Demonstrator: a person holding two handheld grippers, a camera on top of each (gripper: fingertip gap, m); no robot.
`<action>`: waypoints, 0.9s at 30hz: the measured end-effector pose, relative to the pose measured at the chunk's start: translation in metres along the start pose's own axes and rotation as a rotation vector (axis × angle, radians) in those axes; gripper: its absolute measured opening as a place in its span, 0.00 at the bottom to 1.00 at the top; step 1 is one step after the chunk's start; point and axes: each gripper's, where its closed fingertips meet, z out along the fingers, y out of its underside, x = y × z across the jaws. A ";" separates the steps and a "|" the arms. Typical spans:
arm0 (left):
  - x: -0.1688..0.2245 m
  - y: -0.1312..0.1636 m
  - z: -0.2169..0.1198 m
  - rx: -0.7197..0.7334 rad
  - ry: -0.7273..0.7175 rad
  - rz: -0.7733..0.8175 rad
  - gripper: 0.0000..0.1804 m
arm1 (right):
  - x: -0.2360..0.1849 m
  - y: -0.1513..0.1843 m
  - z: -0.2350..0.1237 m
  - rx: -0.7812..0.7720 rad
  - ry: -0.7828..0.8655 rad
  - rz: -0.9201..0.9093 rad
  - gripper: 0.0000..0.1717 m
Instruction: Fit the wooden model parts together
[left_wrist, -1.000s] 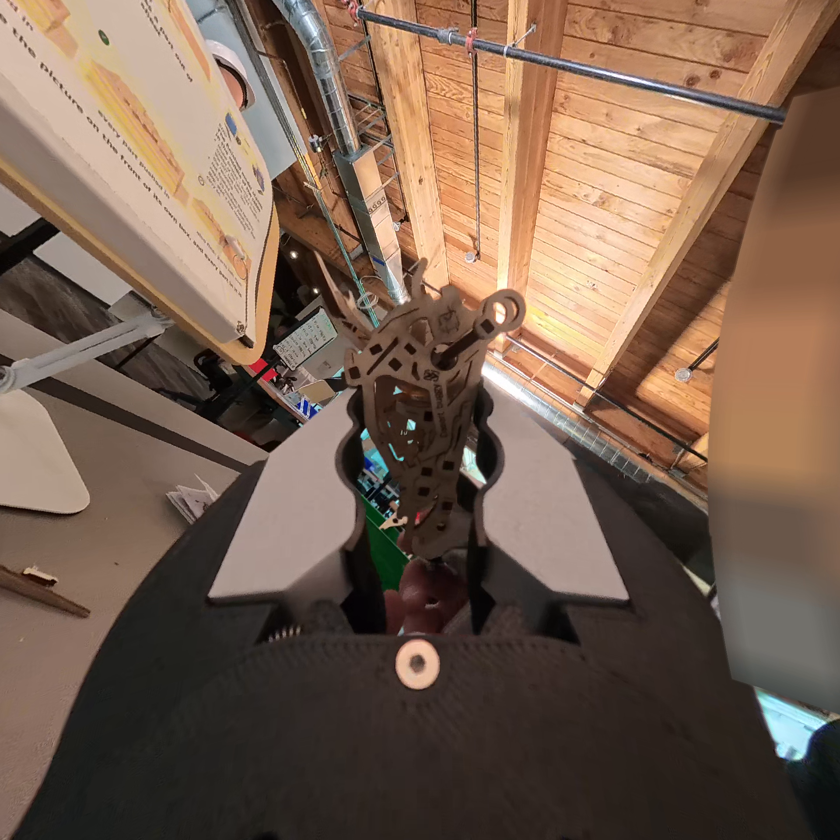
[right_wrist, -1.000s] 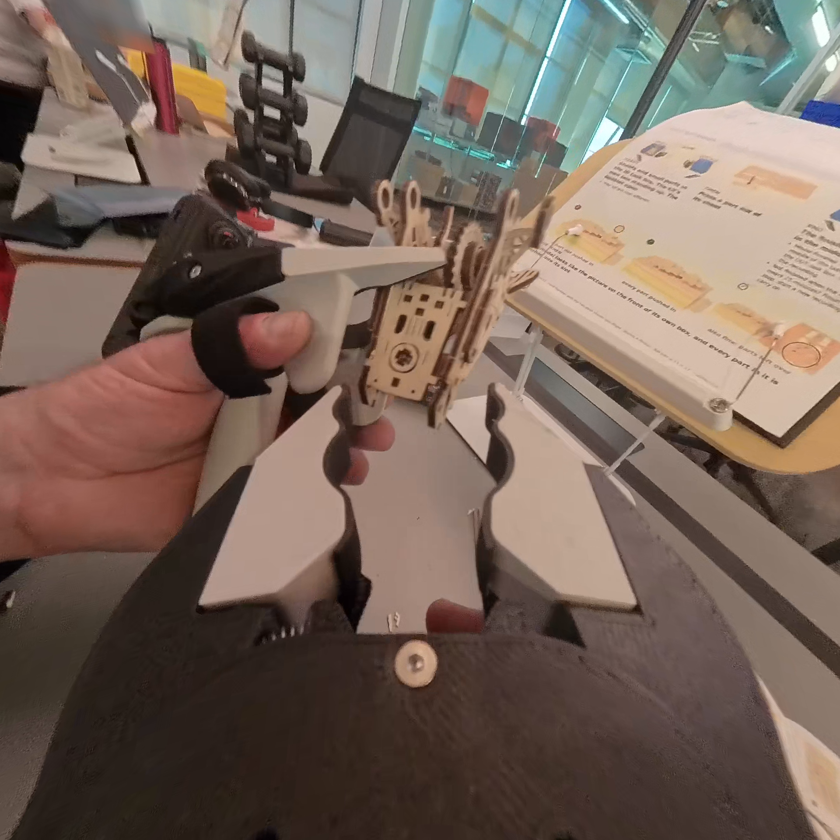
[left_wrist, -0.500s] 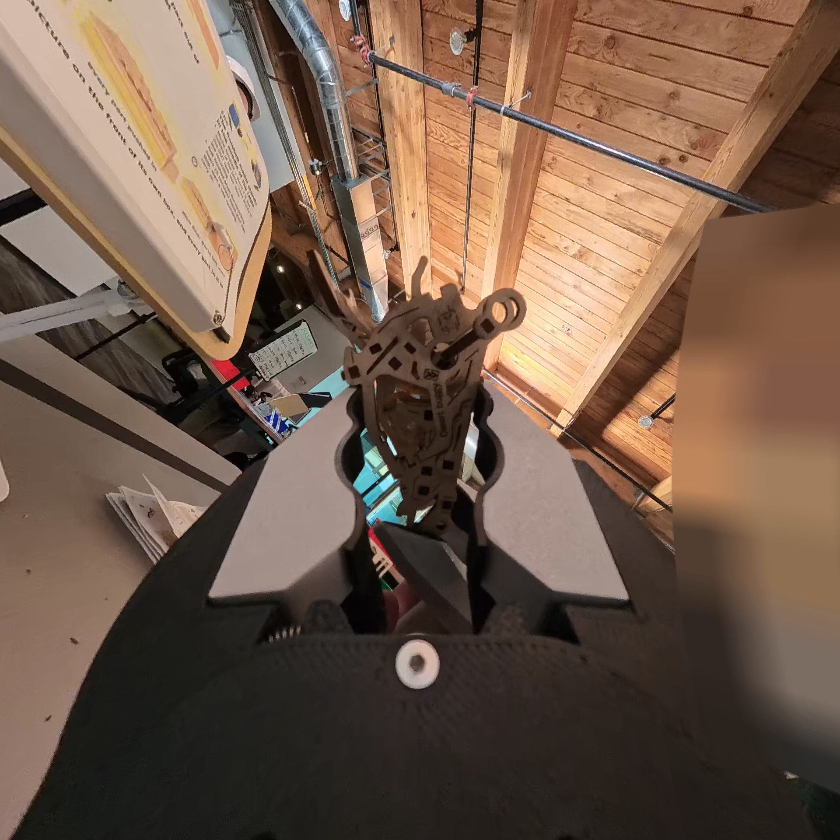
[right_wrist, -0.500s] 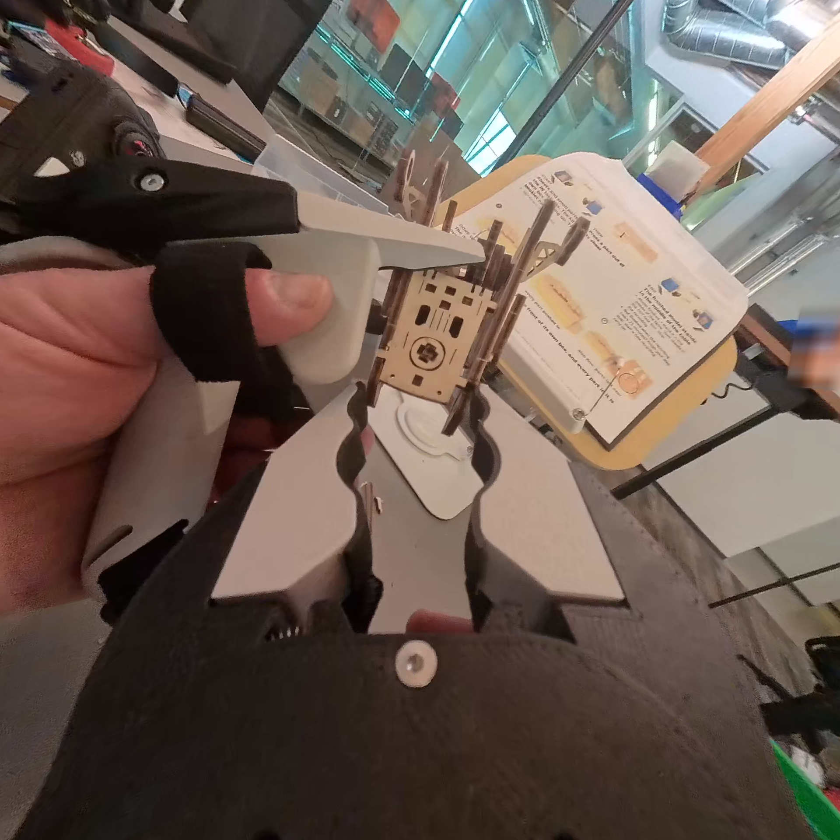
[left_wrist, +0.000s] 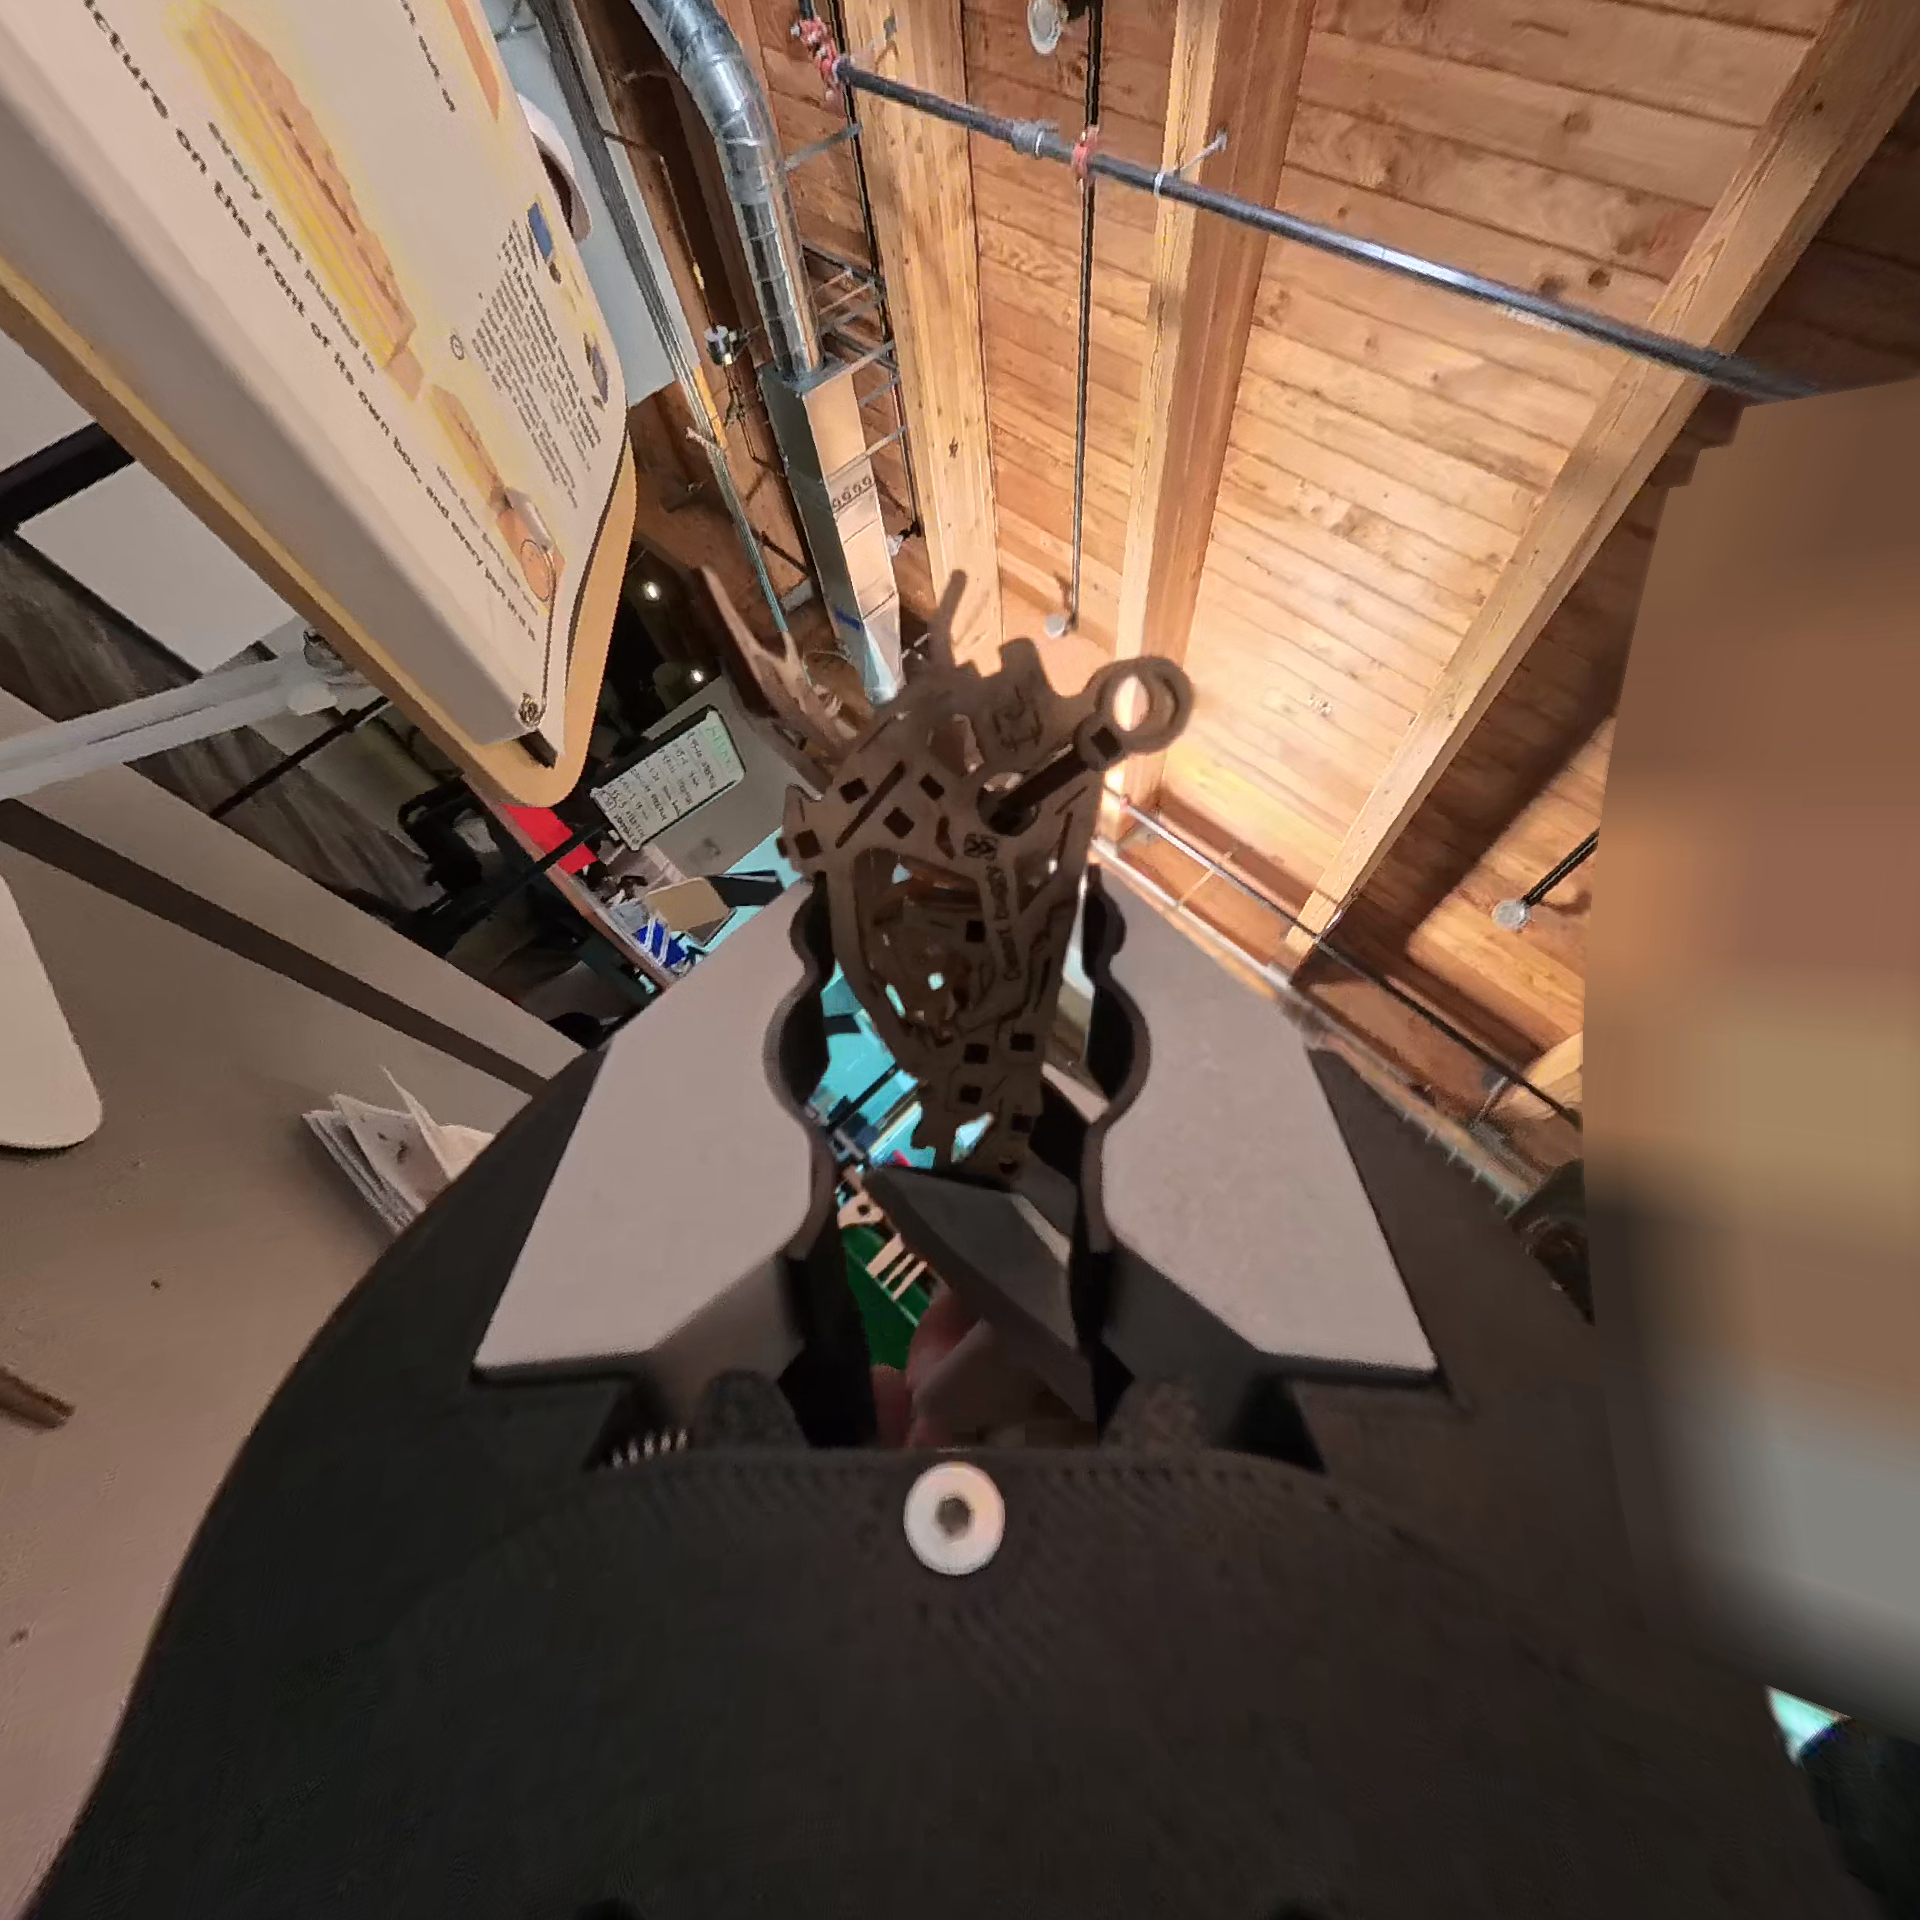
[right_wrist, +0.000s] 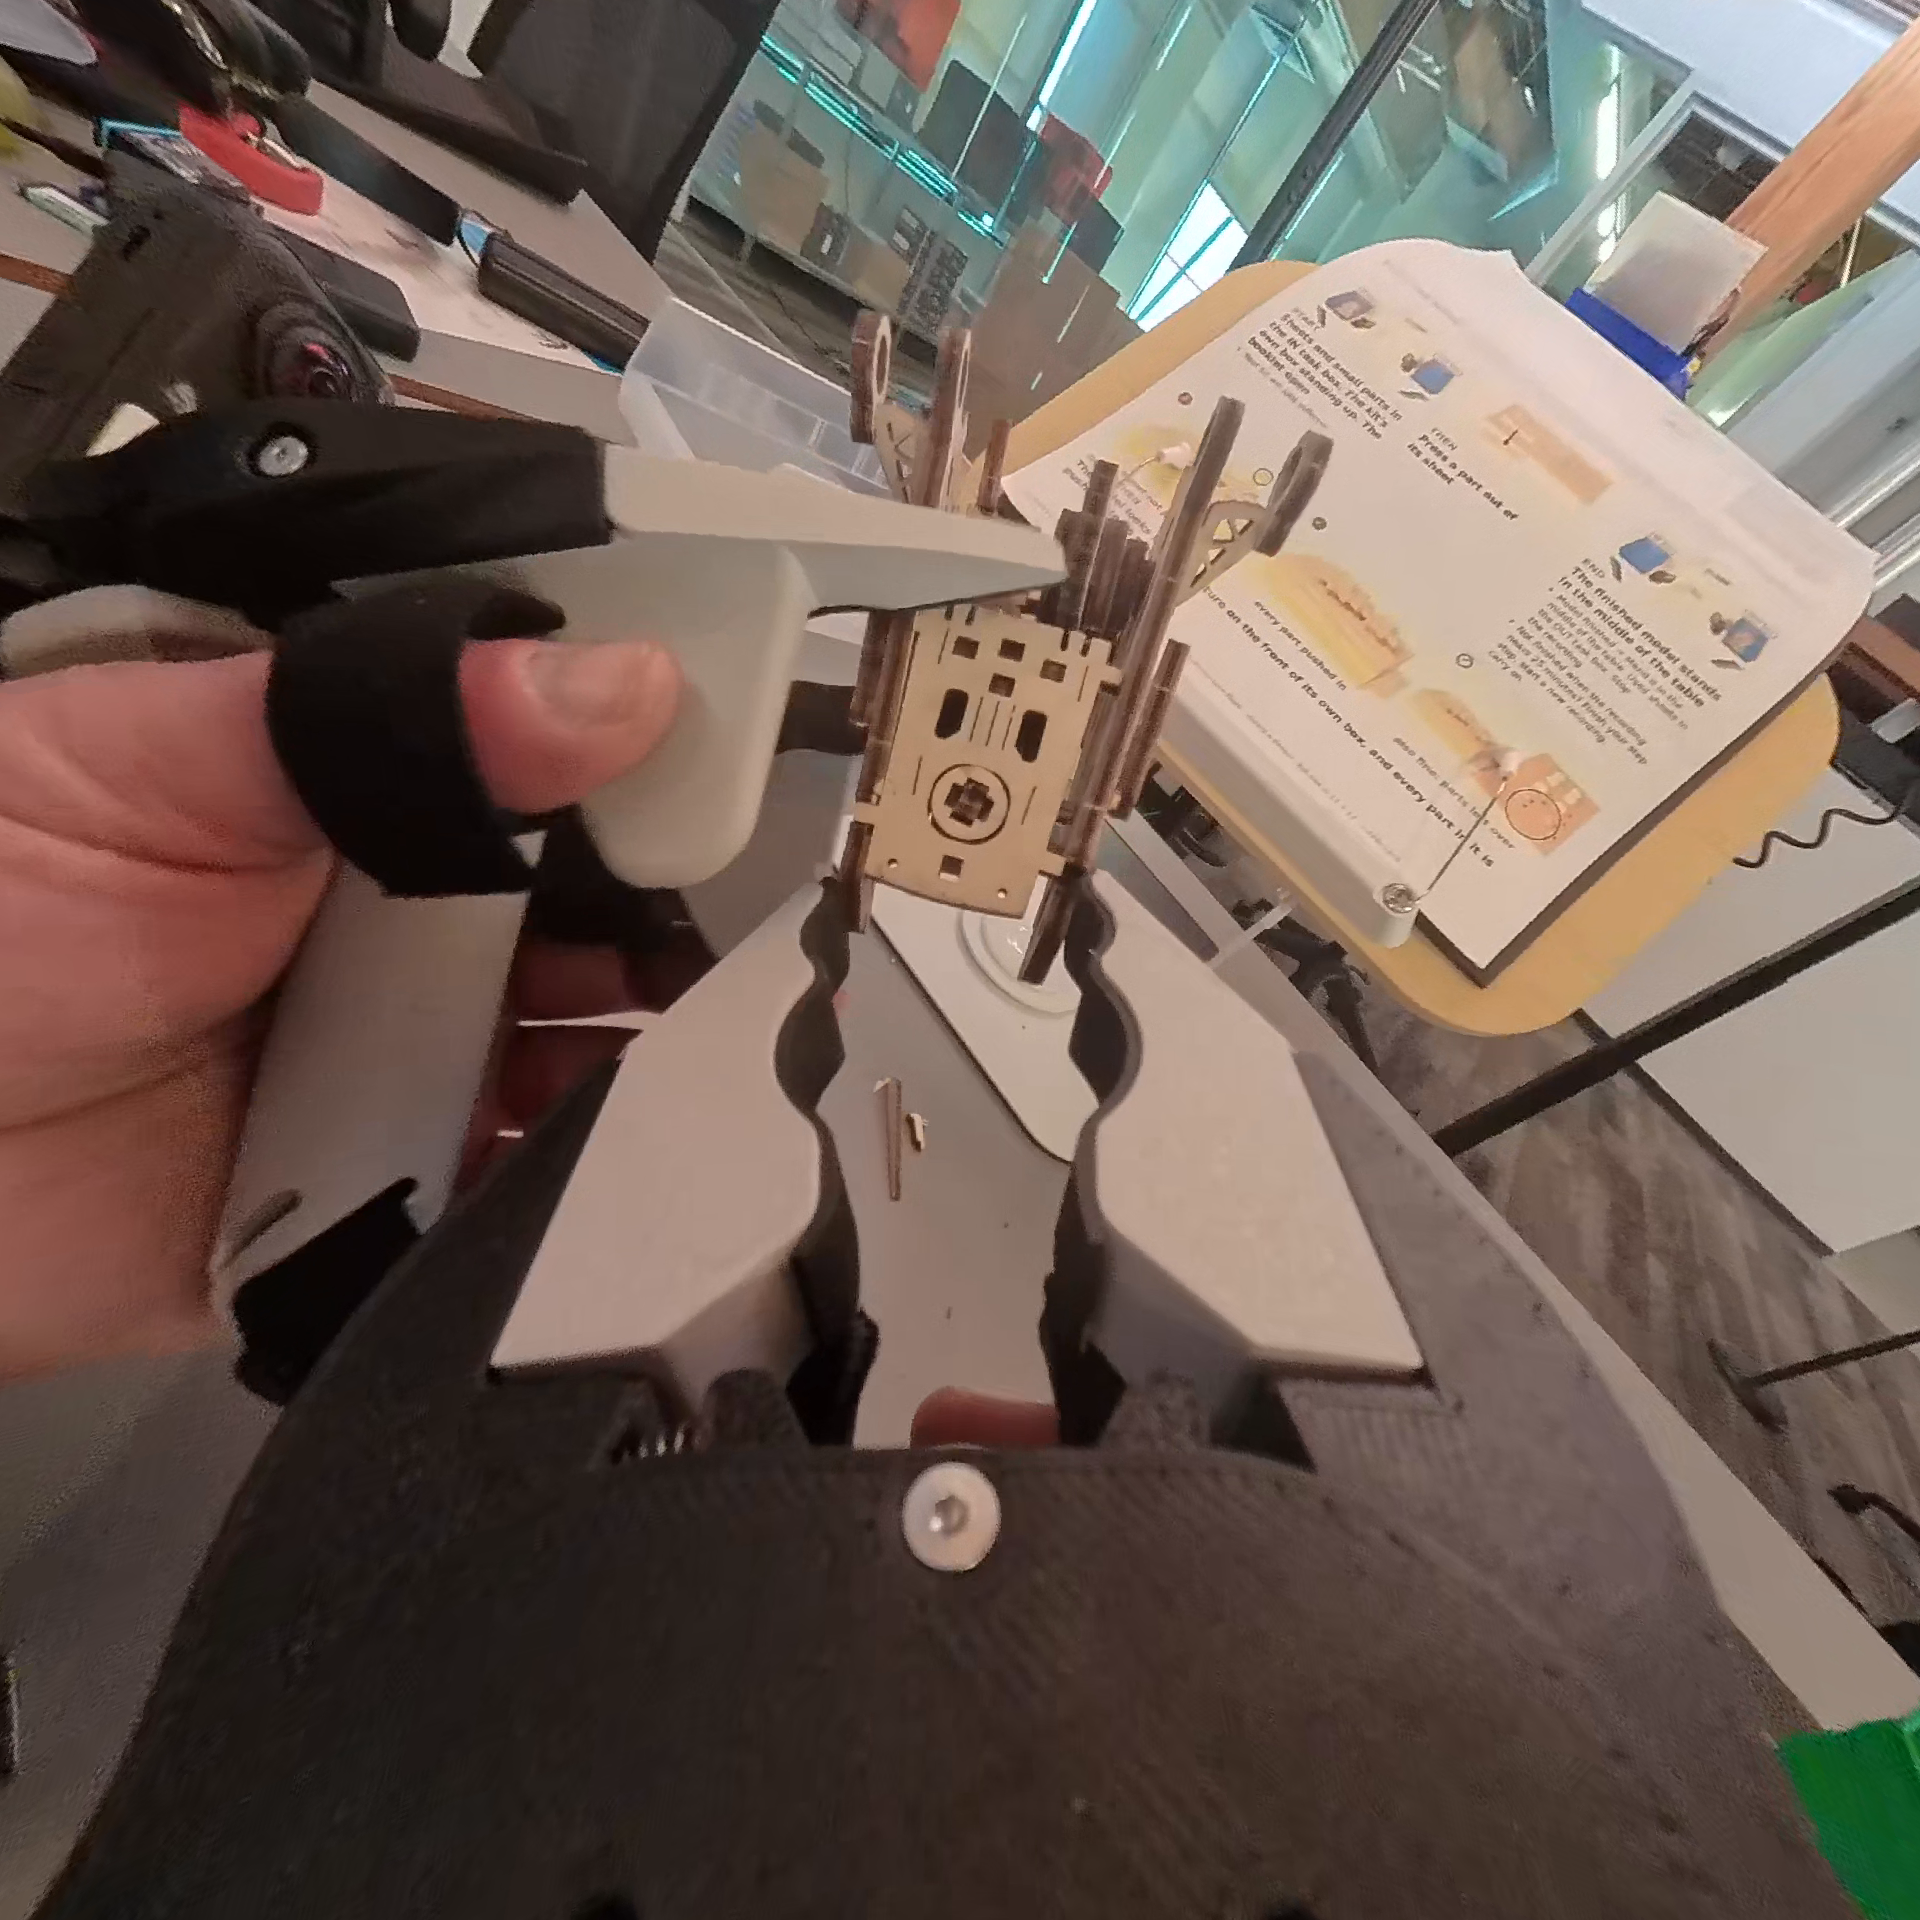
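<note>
The wooden model (left_wrist: 935, 831) is a laser-cut assembly of slotted plates with a ring-ended pin. My left gripper (left_wrist: 951, 914) is shut on it and holds it up toward the ceiling. In the right wrist view the model (right_wrist: 977, 748) hangs in the air, with a left gripper finger (right_wrist: 831, 551) pressed on its upper side and a hand (right_wrist: 156, 883) on that gripper. My right gripper (right_wrist: 956, 925) has its fingertips closed on the two side plates at the model's lower end. One right finger (left_wrist: 987, 1268) shows just under the model in the left wrist view.
An open instruction booklet (right_wrist: 1455, 623) lies on a tilted stand with a white base (right_wrist: 997, 1039) on the grey table (right_wrist: 935, 1247). Small wooden bits (right_wrist: 894, 1132) lie on the table. A clear plastic box (right_wrist: 748, 405) stands behind. Folded paper (left_wrist: 384, 1143) lies at the left. About 4 centimetres separates my left fingertips from my right.
My right gripper moved up to the model's lower end and its jaws narrowed onto the side plates. The left gripper kept its hold and tilted the model slightly.
</note>
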 end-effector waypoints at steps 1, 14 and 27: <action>0.000 0.003 -0.002 -0.028 -0.002 0.025 0.28 | 0.003 0.000 -0.001 0.001 0.012 -0.001 0.24; -0.003 0.039 -0.005 -0.254 -0.052 0.239 0.17 | 0.003 0.000 -0.001 -0.019 0.028 -0.057 0.24; -0.001 0.042 -0.005 -0.286 -0.039 0.283 0.13 | 0.005 0.000 0.002 -0.043 0.047 -0.101 0.23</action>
